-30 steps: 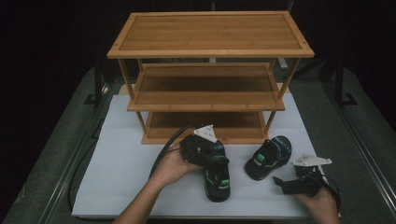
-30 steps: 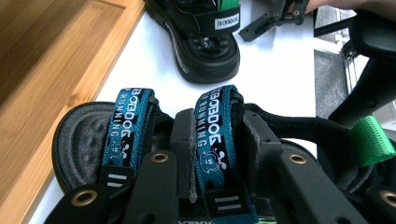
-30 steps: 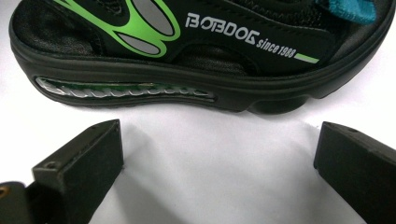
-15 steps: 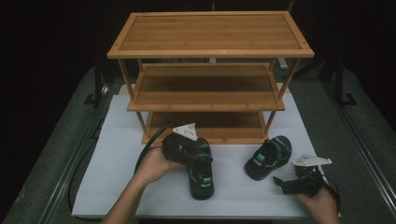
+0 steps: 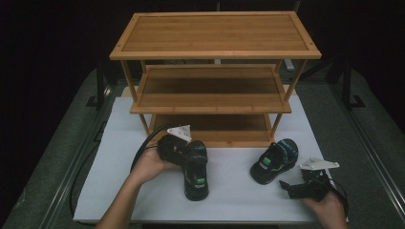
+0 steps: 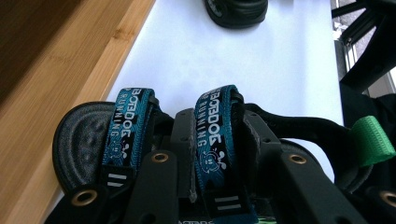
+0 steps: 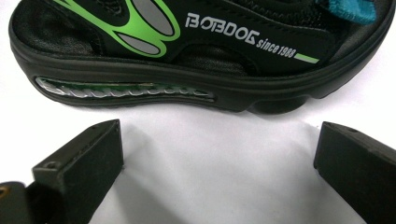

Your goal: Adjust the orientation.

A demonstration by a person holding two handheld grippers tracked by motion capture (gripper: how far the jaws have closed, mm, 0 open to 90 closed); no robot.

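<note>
My left gripper (image 5: 190, 153) is shut on a black sandal (image 5: 196, 171) with teal straps and green marks, just in front of the bamboo rack's lowest shelf. In the left gripper view the left gripper (image 6: 219, 133) clamps the sandal's teal straps (image 6: 215, 126). A second matching sandal (image 5: 274, 160) lies on the white mat to the right. My right gripper (image 5: 286, 189) sits low on the mat beside it, open and holding nothing. In the right gripper view the right gripper (image 7: 219, 149) faces the side of that sandal (image 7: 187, 60), a short gap away.
A three-tier bamboo rack (image 5: 215, 33) stands at the back of the white mat (image 5: 114, 167); its shelves look bare. The rack's wooden edge (image 6: 70, 60) runs close along the held sandal. Dark frame rails and black cloth border the mat on both sides.
My left gripper has carried the sandal leftward along the front of the rack. The right gripper and the second sandal have not moved.
</note>
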